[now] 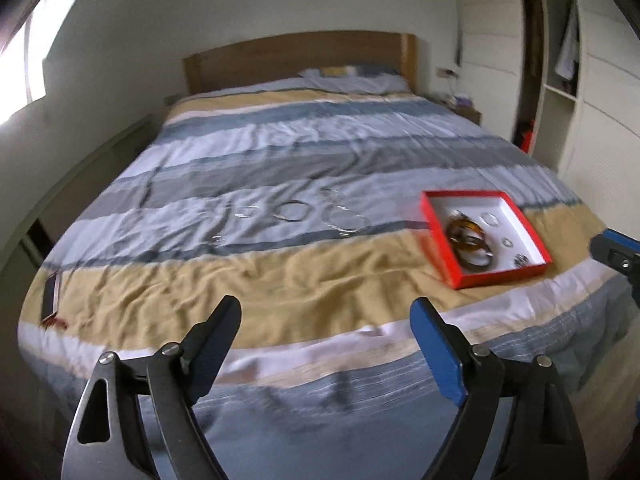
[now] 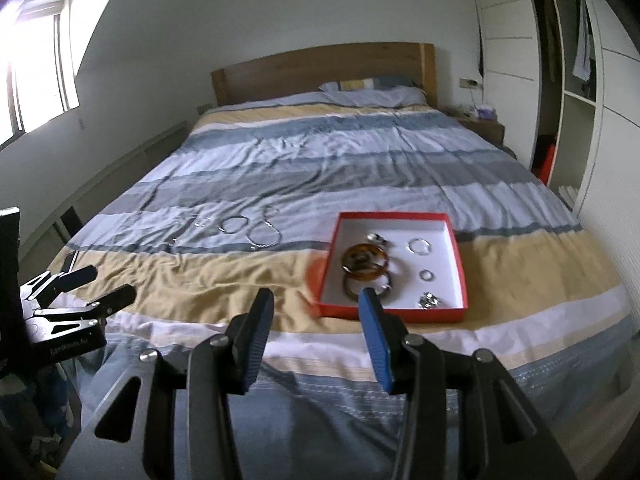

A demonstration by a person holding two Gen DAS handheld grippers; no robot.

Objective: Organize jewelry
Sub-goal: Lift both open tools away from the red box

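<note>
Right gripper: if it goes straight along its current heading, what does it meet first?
Probably the striped duvet at the foot of the bed, just left of the red box. The right gripper is open and empty, and nothing stands in between; depth is uncertain.

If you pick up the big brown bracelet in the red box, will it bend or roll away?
The brown bracelet looks thick and glossy, so it is probably stiff and a bit slippery. It is a round hoop, so it might roll if set on edge. Lying flat among other bangles in the red box, it may drag them when lifted.
</note>
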